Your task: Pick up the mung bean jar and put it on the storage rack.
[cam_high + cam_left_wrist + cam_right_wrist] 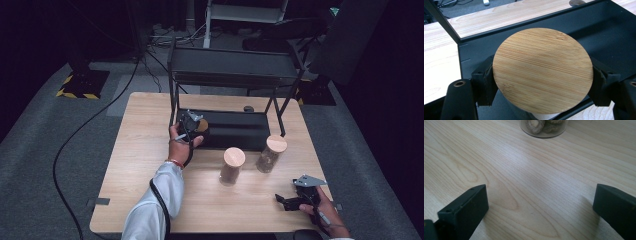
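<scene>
At the centre of the high view you have a wooden table (150, 165). Two bamboo-lidded jars stand on it right of centre: the nearer jar (232, 166) and the farther jar (271, 153), just beside each other. Cables (75, 135) cross the grey floor (30, 165) at left.

3 jars w/ bamboo lids showing: 2 (232, 165) (270, 153) standing mid-desk (145, 165), 1 (201, 125) sitting at the black rack's (235, 75) left corner. 2 grippers (186, 121) (290, 202).
</scene>
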Tool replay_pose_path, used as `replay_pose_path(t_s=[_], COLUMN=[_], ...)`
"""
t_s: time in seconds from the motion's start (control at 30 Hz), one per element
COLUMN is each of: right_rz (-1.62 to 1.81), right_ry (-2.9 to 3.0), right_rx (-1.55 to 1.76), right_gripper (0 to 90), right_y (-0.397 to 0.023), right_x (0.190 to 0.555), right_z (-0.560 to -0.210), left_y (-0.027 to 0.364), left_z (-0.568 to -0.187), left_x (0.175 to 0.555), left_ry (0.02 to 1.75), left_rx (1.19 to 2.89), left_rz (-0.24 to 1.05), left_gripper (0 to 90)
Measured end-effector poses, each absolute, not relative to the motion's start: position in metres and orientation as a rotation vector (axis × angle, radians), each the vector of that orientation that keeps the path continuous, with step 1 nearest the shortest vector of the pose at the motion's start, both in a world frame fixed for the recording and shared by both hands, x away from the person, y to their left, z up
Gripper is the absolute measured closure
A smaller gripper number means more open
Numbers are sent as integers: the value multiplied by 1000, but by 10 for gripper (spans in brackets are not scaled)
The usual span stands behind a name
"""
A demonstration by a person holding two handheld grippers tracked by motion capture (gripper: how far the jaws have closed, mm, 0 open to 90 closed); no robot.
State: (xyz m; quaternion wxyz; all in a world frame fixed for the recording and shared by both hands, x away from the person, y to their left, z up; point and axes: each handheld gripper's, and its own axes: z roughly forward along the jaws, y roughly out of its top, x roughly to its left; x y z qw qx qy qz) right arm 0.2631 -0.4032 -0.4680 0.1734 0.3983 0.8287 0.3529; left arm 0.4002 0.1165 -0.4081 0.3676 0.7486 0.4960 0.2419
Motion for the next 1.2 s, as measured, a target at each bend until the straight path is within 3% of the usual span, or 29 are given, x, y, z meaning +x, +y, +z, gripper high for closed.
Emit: replay_pose_path(t_s=[0.93, 1.2], right_rz=[1001, 1001], right_ry=[2350, 2350], right_rx=[1130, 1129], right_gripper=[0, 0], right_y=[-403, -403], right_x=[263, 263], right_z=[-468, -468], left_y=[112, 110], left_z=[-419, -419], left_x=[402, 401], left_ry=[1258, 1253], left_rx=[1927, 1947], left_rz=[618, 641], left_gripper=[231, 168])
